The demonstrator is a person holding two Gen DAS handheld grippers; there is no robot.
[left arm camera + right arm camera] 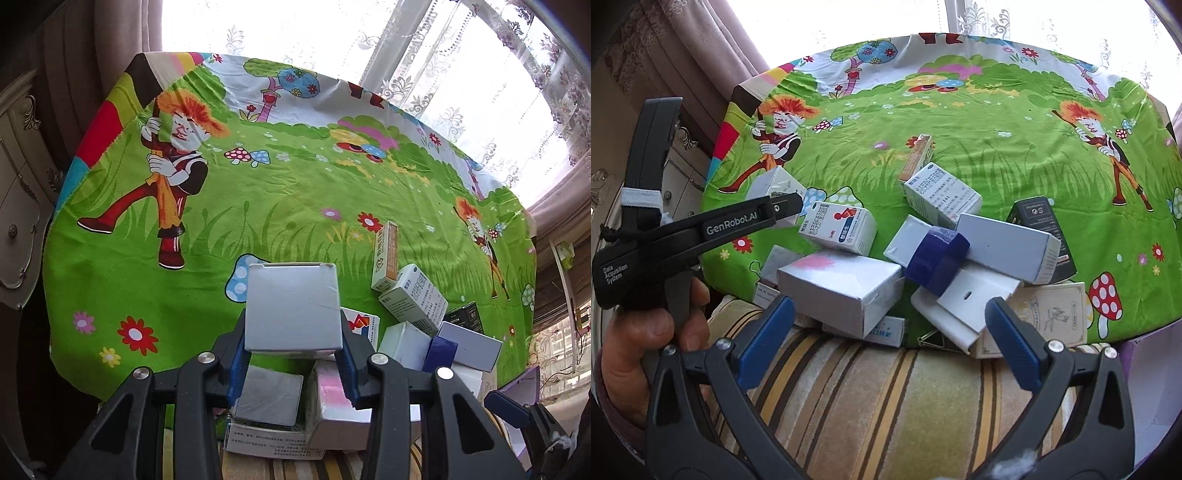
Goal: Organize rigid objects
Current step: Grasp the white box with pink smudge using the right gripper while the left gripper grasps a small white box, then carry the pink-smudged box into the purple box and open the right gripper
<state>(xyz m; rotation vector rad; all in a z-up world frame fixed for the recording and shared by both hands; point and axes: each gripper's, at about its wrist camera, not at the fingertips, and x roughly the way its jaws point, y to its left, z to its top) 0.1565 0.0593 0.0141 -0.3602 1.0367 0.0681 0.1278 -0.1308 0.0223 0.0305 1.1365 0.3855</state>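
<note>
My left gripper (293,354) is shut on a plain grey-white box (291,306), held above the near edge of the table; the same gripper (790,206) and box (772,184) show at the left of the right wrist view. My right gripper (890,325) is open and empty, just in front of a pile of boxes. The pile holds a white box with a pink patch (842,284), a blue-ended box (938,262), a long white box (1008,247), a red-and-blue printed box (842,229), a black box (1038,218) and a green-white medicine box (942,195).
A cartoon-print green tablecloth (997,122) covers the table. An orange-sided box (918,155) stands behind the pile. A striped cushion (886,406) lies below the table's near edge. A carved cabinet (18,206) stands at the left; curtained windows are behind.
</note>
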